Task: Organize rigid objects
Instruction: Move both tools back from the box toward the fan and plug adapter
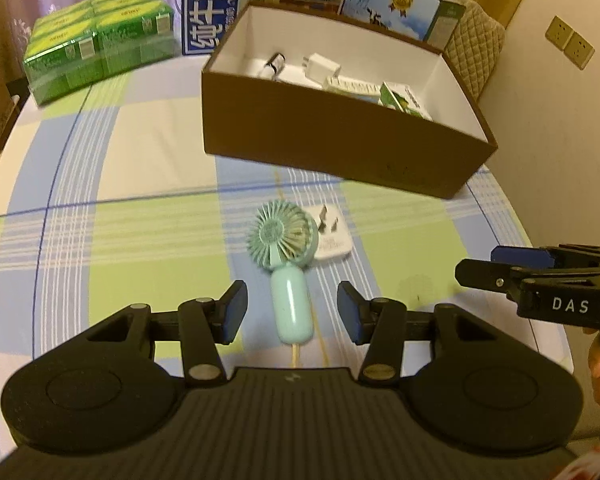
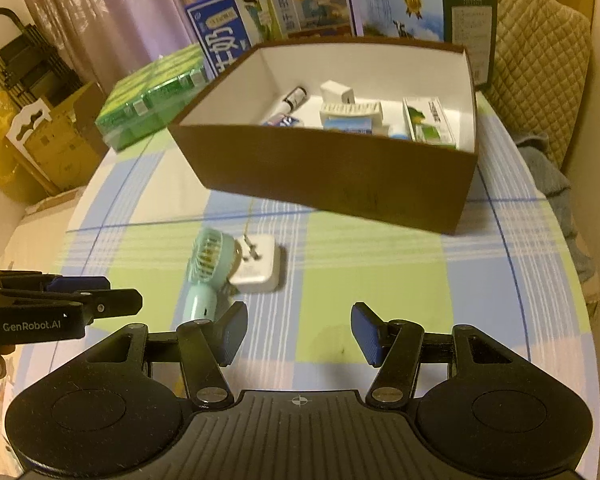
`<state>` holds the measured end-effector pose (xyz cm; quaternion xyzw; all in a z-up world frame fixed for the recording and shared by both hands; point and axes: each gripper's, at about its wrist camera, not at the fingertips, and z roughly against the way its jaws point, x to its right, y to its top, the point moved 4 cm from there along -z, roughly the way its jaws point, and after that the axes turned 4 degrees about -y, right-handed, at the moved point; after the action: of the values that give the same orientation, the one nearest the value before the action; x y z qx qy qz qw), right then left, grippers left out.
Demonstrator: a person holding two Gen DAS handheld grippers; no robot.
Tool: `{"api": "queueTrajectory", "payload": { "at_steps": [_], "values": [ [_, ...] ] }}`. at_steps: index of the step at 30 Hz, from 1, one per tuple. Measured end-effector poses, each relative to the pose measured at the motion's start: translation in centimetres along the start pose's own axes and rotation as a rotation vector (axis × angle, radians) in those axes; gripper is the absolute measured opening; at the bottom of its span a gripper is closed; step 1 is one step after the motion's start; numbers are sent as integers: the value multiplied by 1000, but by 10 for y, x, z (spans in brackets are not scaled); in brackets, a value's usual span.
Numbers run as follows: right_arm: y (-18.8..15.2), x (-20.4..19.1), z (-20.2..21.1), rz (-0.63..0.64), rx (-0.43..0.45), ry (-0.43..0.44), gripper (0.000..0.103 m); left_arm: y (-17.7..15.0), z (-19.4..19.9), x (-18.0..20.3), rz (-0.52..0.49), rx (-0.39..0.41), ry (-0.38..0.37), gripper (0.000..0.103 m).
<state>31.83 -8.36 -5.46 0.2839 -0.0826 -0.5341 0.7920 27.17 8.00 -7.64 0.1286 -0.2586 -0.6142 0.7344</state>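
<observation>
Though its grille looks fragile, the mint handheld fan [image 1: 285,258], frame centre, seems light; both the left gripper [image 1: 292,312] and right gripper [image 2: 298,334] gape empty, so I'd clamp its smooth, slippery handle.

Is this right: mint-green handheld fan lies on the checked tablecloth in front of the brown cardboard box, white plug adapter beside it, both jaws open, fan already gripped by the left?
Not gripped. In the left wrist view the mint-green handheld fan lies on the checked tablecloth ahead of the left gripper, jaws open and clear of it. The rest holds: white plug adapter beside it, brown cardboard box behind, right gripper open.
</observation>
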Motion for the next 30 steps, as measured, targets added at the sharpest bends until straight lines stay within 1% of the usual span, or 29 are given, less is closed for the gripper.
{"api": "queueTrajectory", "payload": {
  "at_steps": [6, 14, 30],
  "values": [
    [-8, 2, -3, -7, -19, -5, 55, -12, -7, 3, -3, -26, -5, 45],
    [-15, 7, -11, -19, -48, -14, 55, -20, -18, 1, 5, -53, 7, 45],
    [-10, 21, -27, -38, -82, -28, 55, -15, -41, -2, 16, -88, 24, 45]
  ]
}}
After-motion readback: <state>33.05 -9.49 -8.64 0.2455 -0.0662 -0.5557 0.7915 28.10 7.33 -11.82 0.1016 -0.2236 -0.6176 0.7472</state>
